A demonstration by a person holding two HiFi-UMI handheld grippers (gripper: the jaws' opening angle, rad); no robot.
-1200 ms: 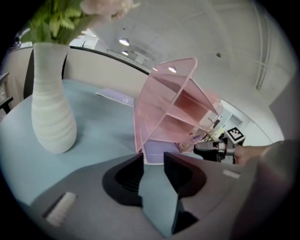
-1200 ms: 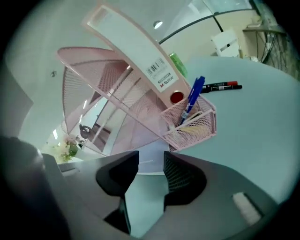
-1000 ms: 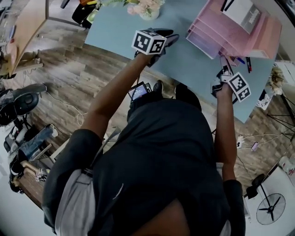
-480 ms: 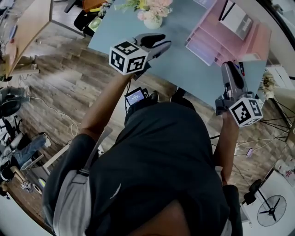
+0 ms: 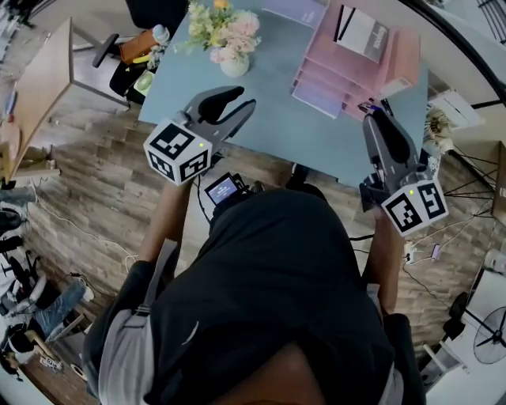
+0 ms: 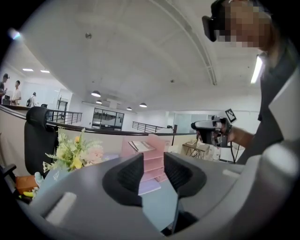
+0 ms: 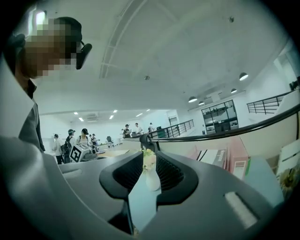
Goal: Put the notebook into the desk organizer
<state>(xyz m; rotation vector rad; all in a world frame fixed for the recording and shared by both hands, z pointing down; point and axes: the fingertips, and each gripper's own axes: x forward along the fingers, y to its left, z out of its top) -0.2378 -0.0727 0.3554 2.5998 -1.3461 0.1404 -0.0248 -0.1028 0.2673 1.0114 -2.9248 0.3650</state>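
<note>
Both pulled back from the organizer (image 5: 332,75) since last frame. Your left tool (image 5: 237,107) is partly open and empty; your right tool (image 5: 373,119) is closing on nothing. Notebook (image 5: 362,33) lies on the organizer's top tray.

The person's torso (image 5: 277,300) hides much of the floor (image 5: 95,182) below. The notebook's (image 5: 362,33) cover print is too small to read. The picture's edges cut off a black chair (image 5: 158,12) and a fan (image 5: 494,336).
</note>
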